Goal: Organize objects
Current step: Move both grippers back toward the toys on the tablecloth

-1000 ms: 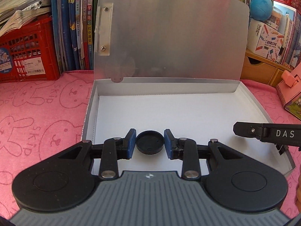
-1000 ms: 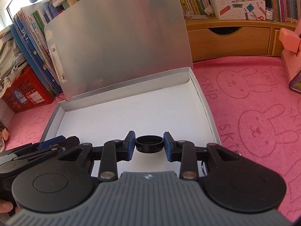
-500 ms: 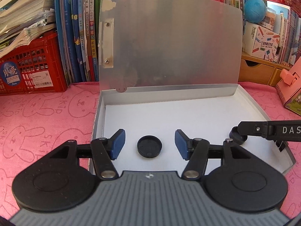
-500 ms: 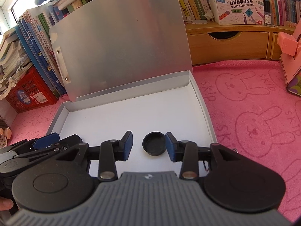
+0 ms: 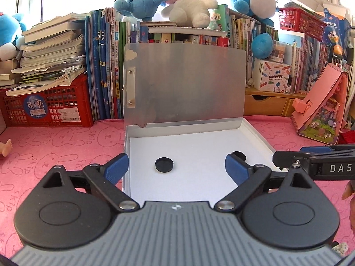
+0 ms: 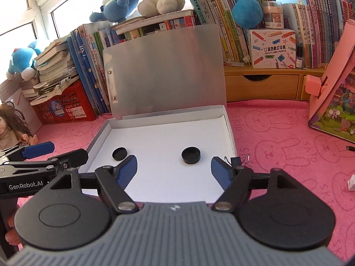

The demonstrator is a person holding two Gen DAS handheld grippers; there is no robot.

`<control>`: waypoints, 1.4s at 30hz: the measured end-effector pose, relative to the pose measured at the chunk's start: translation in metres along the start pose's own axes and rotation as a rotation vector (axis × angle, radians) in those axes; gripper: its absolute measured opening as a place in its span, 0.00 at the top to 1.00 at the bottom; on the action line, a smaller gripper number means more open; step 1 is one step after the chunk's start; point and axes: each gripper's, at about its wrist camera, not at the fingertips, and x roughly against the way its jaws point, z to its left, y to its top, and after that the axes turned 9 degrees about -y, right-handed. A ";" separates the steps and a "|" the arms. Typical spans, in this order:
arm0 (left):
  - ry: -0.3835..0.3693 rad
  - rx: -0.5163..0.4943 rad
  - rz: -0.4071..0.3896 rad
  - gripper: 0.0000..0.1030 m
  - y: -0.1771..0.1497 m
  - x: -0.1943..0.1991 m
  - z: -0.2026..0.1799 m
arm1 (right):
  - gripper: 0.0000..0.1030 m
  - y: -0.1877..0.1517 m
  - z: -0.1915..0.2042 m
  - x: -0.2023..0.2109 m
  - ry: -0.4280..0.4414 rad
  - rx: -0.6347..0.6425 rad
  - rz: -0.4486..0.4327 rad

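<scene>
Two black round caps lie on the white floor of an open shallow box [image 5: 221,177] whose silver lid [image 5: 186,84] stands upright at the back. In the left wrist view one cap [image 5: 164,164] rests ahead of my left gripper [image 5: 176,166], whose jaws are opening with nothing between them. The second cap [image 5: 238,155] peeks out behind the right pad. In the right wrist view my right gripper [image 6: 174,170] is opening too, pulled back, with its cap [image 6: 191,155] lying free beyond the pads and the other cap [image 6: 119,153] at left.
Pink rabbit-print cloth [image 6: 277,137] covers the table. A red crate [image 5: 46,108], rows of books and plush toys line the back. A pink stand [image 5: 321,115] leans at right, a doll [image 6: 13,128] sits at left, and a binder clip [image 6: 235,160] lies by the box's right wall.
Both grippers let go of their caps, opened wide and drew back and upward. The caps now lie on the box floor, and more of the shelves shows.
</scene>
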 end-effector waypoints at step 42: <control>-0.011 0.029 0.022 0.01 -0.182 0.166 0.021 | 0.00 -0.165 -0.042 0.108 0.065 0.261 0.020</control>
